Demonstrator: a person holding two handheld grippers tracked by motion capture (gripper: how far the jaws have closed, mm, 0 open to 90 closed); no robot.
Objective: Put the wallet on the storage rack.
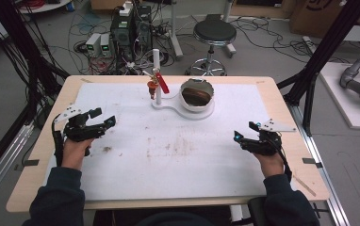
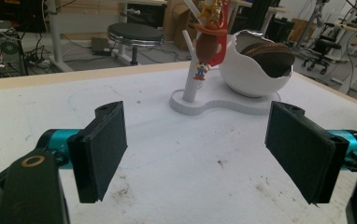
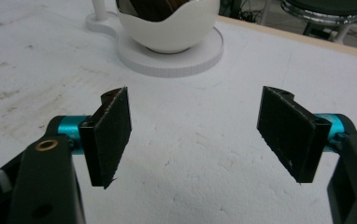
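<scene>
Jaws wide and empty on my left gripper (image 1: 103,120) and right gripper (image 1: 238,137), low over table (image 1: 121,188), egg-shaped bowl (image 1: 197,95) and keychain figure (image 1: 153,86) well ahead.

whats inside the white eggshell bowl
A dark brown, rounded thing sits inside the white eggshell bowl, rising to its jagged rim. The bowl's wall covers its lower part and whatever lies beneath, so I cannot tell what it is.

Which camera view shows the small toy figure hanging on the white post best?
The left gripper view: the toy figure hangs large, its hat and legs distinct. In the high view it is a tiny red-brown shape. The right gripper view shows just the white post's foot.
</scene>
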